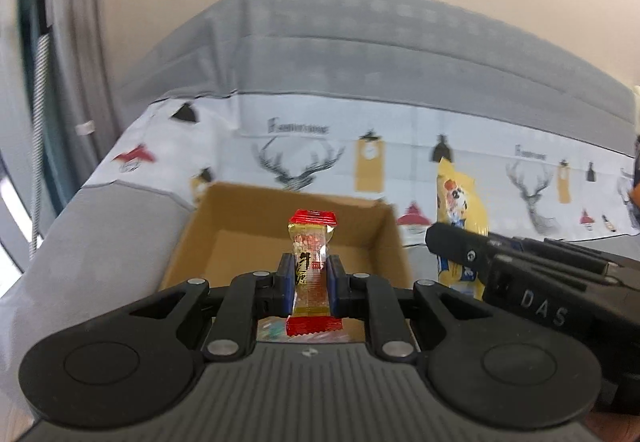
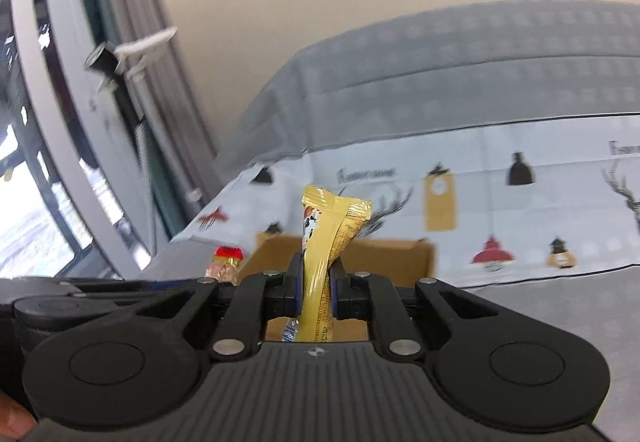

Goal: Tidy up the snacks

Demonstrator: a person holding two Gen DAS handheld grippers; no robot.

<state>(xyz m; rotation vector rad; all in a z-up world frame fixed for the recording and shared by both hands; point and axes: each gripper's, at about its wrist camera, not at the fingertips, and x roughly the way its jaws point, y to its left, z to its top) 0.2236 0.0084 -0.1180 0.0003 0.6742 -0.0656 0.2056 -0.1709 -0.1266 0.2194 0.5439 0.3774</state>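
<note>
**Both grippers loaded above the box**

While your left gripper [image 1: 309,274] clamps a red-ended candy [image 1: 311,266] upright between its pads, your right gripper [image 2: 316,282] is clamped on a yellow snack packet [image 2: 324,242]. Both snacks sit in the air over the open cardboard box [image 1: 224,226], which rests on the patterned cloth [image 1: 400,146] covering the grey sofa [image 1: 360,54].

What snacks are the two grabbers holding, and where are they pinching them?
Left gripper pinches the red-ended candy around its middle. Right gripper pinches the yellow snack packet around its lower middle.

Both wrist views look forward-down, close; share cardboard box [image 1: 280,238], sofa [image 2: 460,54].
</note>
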